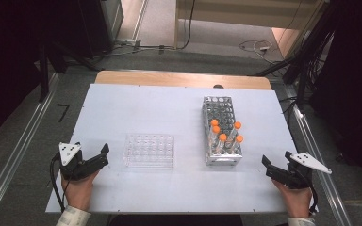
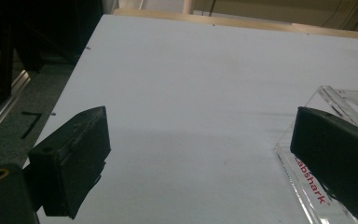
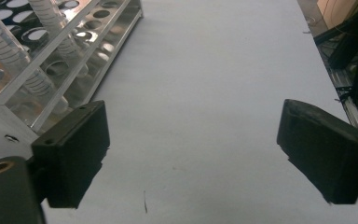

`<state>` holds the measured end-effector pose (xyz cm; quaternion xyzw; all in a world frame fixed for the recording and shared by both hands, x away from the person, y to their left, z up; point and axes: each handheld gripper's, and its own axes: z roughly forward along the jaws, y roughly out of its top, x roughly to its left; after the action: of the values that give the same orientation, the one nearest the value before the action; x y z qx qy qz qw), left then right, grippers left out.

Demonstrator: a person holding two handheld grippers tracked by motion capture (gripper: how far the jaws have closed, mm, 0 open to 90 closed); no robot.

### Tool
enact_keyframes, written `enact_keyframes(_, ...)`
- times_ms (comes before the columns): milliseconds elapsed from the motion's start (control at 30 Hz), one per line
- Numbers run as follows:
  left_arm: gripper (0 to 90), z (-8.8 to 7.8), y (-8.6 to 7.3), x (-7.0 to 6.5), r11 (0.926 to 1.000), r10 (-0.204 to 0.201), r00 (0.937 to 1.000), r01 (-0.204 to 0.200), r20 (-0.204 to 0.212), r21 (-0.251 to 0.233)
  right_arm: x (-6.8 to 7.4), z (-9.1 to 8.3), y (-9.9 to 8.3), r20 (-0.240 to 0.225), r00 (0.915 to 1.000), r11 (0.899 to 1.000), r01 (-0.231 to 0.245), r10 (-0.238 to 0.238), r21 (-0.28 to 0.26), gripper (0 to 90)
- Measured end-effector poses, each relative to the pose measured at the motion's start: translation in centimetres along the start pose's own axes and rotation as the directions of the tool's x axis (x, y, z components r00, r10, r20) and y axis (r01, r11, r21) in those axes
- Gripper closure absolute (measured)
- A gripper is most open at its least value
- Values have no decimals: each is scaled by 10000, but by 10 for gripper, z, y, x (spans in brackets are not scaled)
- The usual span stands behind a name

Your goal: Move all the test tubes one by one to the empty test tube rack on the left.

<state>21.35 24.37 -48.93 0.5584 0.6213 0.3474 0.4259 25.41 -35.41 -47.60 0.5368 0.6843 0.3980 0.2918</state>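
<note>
A metal rack on the white table holds several orange-capped test tubes at its near end. Left of it lies a clear plastic rack with nothing in its holes. My left gripper rests at the table's near left, open and empty, just left of the clear plastic rack. My right gripper sits at the near right, open and empty, a short way right of the metal rack. In the gripper views both gripper gaps have only bare table between the jaws.
The wooden far edge of the table faces a floor with cables. Metal rails run along both sides of the table. Dark stands and equipment crowd the far right and far left.
</note>
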Motion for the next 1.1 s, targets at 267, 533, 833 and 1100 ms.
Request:
enact_keyframes(267,49,-9,-2,4,10000,25,9999,-25,129,-23,1,-1,1,-447,9988,9998,-206,208,35,119)
enact_keyframes(533,50,-10,-2,4,10000,21,9999,-21,117,-49,8,-4,6,-975,9951,9997,-176,160,-147,125)
enact_keyframes(833,50,-9,-2,4,10000,63,9999,-64,101,28,15,-3,10,-1199,9928,9999,19,-34,-131,130)
enact_keyframes(1100,50,-8,-3,3,9999,93,9999,-94,118,88,24,0,17,-1521,9880,9993,244,-284,-276,135)
